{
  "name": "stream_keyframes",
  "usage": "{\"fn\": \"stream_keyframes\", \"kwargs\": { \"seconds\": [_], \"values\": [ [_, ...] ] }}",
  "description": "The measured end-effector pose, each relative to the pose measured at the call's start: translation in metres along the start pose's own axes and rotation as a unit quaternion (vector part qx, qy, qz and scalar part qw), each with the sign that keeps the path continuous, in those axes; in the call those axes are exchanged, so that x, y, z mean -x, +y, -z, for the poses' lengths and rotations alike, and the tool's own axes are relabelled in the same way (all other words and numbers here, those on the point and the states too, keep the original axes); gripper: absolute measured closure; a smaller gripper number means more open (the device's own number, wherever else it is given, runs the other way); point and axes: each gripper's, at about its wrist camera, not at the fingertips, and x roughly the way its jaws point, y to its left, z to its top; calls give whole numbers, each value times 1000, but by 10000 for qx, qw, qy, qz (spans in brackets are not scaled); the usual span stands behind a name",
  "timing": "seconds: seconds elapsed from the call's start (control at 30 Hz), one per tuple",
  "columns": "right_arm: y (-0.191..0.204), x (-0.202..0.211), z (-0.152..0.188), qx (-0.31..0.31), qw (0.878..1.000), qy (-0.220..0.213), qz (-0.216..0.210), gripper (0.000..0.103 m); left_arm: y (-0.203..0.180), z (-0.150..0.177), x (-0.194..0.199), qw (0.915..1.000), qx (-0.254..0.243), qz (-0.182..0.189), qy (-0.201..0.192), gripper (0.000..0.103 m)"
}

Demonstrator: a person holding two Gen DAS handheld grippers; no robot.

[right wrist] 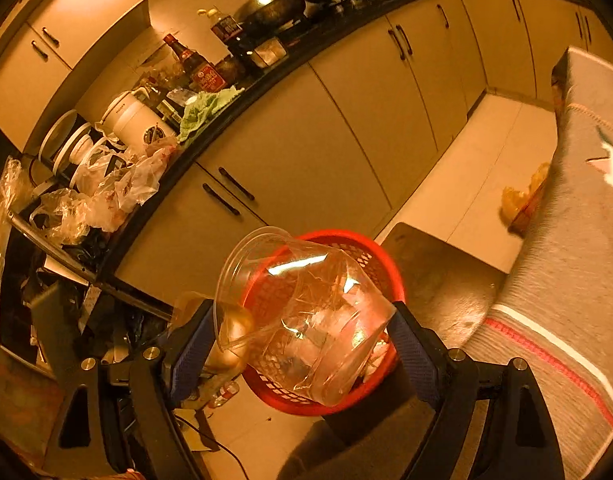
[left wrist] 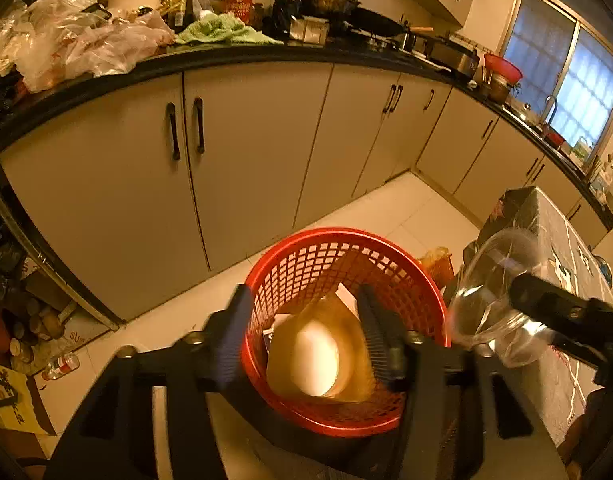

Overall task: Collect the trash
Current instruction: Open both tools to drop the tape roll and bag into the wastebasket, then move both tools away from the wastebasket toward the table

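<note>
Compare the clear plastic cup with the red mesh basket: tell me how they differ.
The clear plastic cup is see-through with solid, crumpled walls; the red mesh basket is opaque red lattice. The cup is tipped on its side, held in the right claw above the basket, while the basket stands upright on the floor. The cup looks empty; the basket already holds trash. Both are round, open-topped plastic containers.

Pale tiled floor (left wrist: 386, 216) with a small bottle (left wrist: 60, 366) and yellow-black paper (left wrist: 10, 400) at left.
</note>
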Motion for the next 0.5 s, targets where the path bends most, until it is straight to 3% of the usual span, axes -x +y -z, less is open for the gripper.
{"fn": "stream_keyframes", "kwargs": {
  "seconds": [0.1, 0.5],
  "values": [
    [-5, -2, 2, -35, 10000, 31, 44, 14, 0, 1, 5, 10000, -34, -6, -71, 36],
    [-24, 53, 21, -223, 9990, -353, 136, 14, -15, 22, 40, 9981, -281, -451, -322, 34]
  ]
}}
